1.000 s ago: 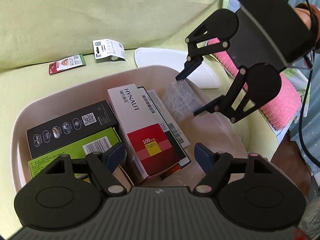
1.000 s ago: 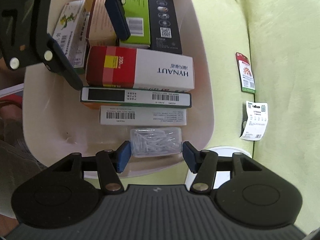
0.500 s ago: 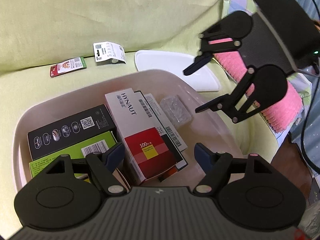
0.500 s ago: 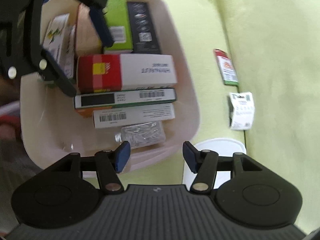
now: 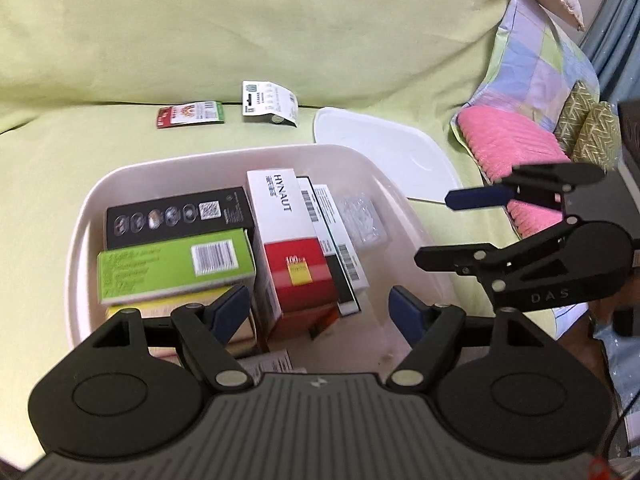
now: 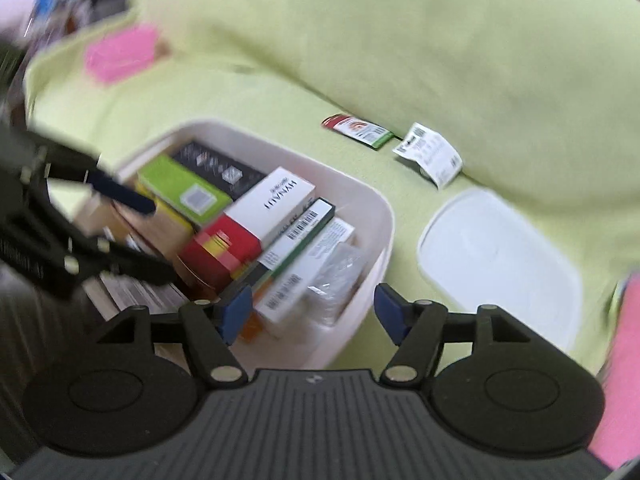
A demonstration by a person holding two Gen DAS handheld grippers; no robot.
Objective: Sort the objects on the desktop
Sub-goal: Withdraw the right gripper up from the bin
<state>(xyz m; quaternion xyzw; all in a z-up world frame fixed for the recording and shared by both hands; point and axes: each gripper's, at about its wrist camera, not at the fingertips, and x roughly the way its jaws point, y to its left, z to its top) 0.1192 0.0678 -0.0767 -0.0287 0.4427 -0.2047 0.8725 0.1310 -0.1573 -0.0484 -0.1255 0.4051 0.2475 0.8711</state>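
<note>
A white bin (image 5: 224,156) on the green sofa holds a black box (image 5: 176,216), a green box (image 5: 172,264), a white-and-red HYNAUT box (image 5: 288,236) and a clear plastic box of small white pieces (image 5: 360,220) at its right end. Over the bin's near side my left gripper (image 5: 320,308) is open and holds nothing. My right gripper (image 5: 460,228) hangs open outside the bin's right wall. In the blurred right wrist view, the right gripper (image 6: 312,312) is open above the bin rim (image 6: 384,216), close to the clear box (image 6: 340,272). The left gripper (image 6: 162,240) shows at the left.
The bin's white lid (image 5: 384,156) lies on the sofa behind and right of the bin, also the lid (image 6: 496,256). A red-green packet (image 5: 190,114) and a white card pack (image 5: 268,104) lie near the backrest. A pink cushion (image 5: 512,152) sits at the right.
The right gripper let go of the clear box, left it in the bin, and drew back out to the right. The left gripper rose and pulled back a little.
</note>
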